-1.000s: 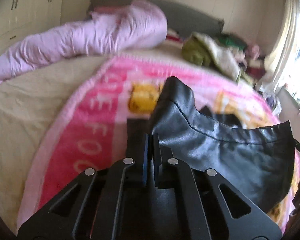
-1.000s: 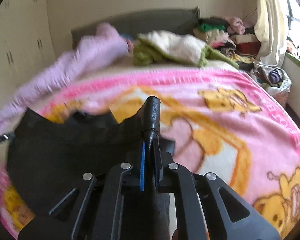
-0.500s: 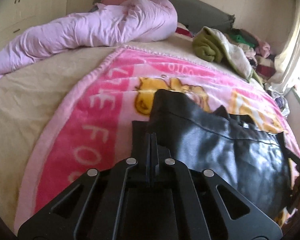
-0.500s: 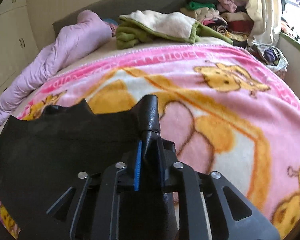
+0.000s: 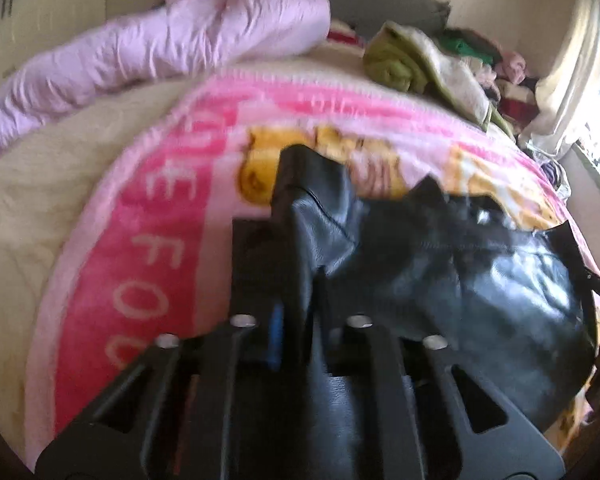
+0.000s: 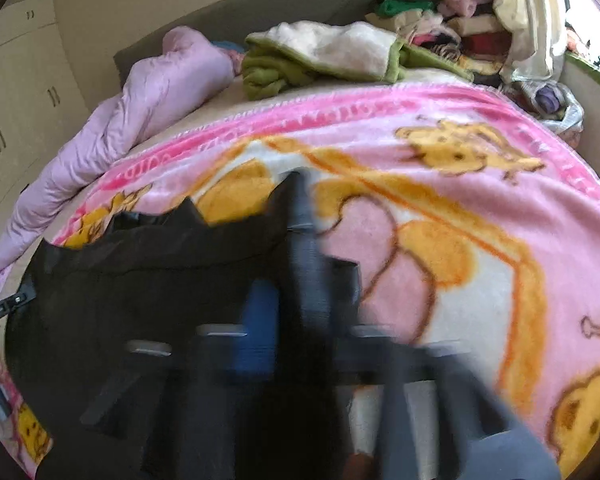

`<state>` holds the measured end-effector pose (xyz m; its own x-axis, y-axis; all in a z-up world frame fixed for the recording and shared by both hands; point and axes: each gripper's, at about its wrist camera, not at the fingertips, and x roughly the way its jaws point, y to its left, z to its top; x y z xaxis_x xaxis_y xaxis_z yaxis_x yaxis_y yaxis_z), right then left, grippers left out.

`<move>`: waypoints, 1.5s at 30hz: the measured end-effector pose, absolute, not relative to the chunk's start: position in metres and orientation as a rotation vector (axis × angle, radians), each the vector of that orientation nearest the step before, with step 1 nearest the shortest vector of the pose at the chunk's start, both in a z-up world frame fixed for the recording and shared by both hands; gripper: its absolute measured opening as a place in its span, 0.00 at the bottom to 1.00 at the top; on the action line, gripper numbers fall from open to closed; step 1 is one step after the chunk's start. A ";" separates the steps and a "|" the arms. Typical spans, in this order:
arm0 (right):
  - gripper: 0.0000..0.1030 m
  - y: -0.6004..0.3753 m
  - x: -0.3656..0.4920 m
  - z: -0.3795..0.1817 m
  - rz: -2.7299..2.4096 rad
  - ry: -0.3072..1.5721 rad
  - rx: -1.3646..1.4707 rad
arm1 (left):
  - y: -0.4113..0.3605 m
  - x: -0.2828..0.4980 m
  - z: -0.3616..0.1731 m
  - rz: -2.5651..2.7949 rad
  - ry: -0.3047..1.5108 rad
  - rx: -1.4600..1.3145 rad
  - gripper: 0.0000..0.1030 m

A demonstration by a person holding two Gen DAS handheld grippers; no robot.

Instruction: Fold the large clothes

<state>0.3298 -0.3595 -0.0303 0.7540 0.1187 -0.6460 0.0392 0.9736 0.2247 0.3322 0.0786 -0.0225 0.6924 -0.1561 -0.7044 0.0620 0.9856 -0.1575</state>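
A black leather garment (image 5: 460,280) hangs stretched between my two grippers over a pink cartoon blanket (image 5: 172,208). My left gripper (image 5: 296,276) is shut on the garment's left edge, which sticks up between the fingers. In the right wrist view the garment (image 6: 140,300) spreads to the left, and my right gripper (image 6: 304,272) is shut on its right edge. The right gripper is blurred by motion. The pink blanket (image 6: 460,184) lies below it.
A rolled lilac duvet (image 5: 160,52) lies along the bed's far left. A green and cream blanket (image 6: 324,56) and piles of clothes (image 6: 440,12) sit at the headboard. A curtain (image 6: 532,12) and window are at the right. Cupboards (image 6: 16,112) stand at the left.
Both grippers have moved with the garment still held; the views are now blurred. The garment's gripped edges now stand a little higher over the blanket and its top edge is more rumpled.
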 end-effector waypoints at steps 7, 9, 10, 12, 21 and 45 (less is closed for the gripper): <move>0.14 -0.360 0.344 -0.050 0.006 0.771 0.198 | 0.081 0.348 -0.041 -0.090 0.825 -0.115 0.06; 0.17 -0.360 0.347 -0.059 -0.014 0.792 0.198 | 0.077 0.348 -0.049 -0.080 0.832 -0.083 0.08; 0.18 -0.359 0.348 -0.061 -0.021 0.799 0.191 | 0.076 0.348 -0.050 -0.075 0.832 -0.073 0.08; 0.19 -0.358 0.349 -0.064 -0.032 0.812 0.175 | 0.076 0.348 -0.051 -0.076 0.832 -0.078 0.10; 0.25 -0.358 0.345 -0.065 -0.050 0.842 0.174 | 0.082 0.345 -0.046 -0.058 0.841 -0.066 0.32; 0.92 -0.383 0.248 -0.043 0.054 0.807 0.428 | 0.089 0.309 -0.019 -0.085 0.818 -0.087 0.89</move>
